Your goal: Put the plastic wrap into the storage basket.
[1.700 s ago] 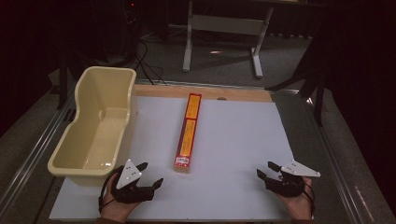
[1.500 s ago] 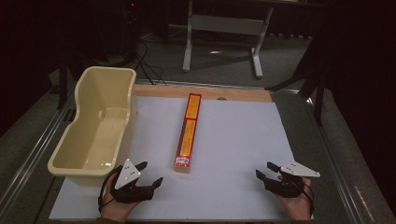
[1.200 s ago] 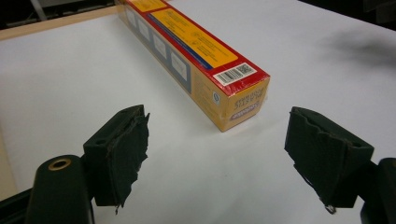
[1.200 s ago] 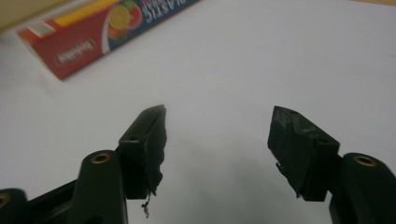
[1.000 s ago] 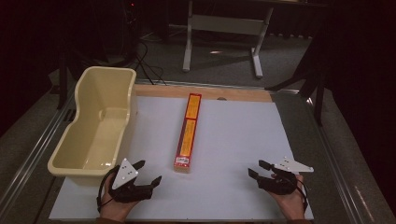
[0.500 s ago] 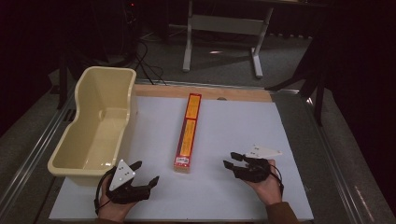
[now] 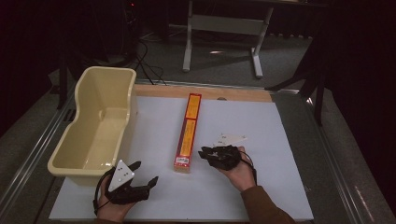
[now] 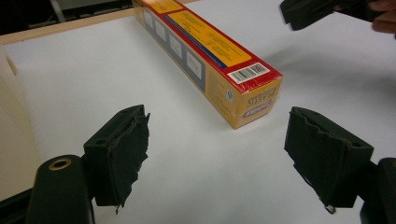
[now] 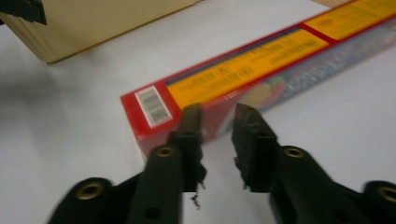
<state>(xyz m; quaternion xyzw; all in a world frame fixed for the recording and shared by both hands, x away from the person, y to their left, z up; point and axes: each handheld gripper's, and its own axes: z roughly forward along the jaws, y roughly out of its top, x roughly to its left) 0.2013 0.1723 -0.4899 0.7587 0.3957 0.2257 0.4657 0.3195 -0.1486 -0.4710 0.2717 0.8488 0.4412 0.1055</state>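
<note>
Approach step — right gripper (image 7: 208, 154) closing in, jaws just narrowed to a slim gap with nothing between, box (image 9: 261, 70) just ahead of the tips; left gripper (image 8: 233, 154) idle, wide open — next: touch the box's near end.

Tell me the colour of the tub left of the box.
Pale cream-yellow tub; high view shows it best.

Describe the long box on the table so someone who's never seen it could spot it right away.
On the white table, look right of the cream tub. The long box lies flat mid-table, running away from the person. It is the one narrow red-and-yellow carton, with a barcode at its near end.
</note>
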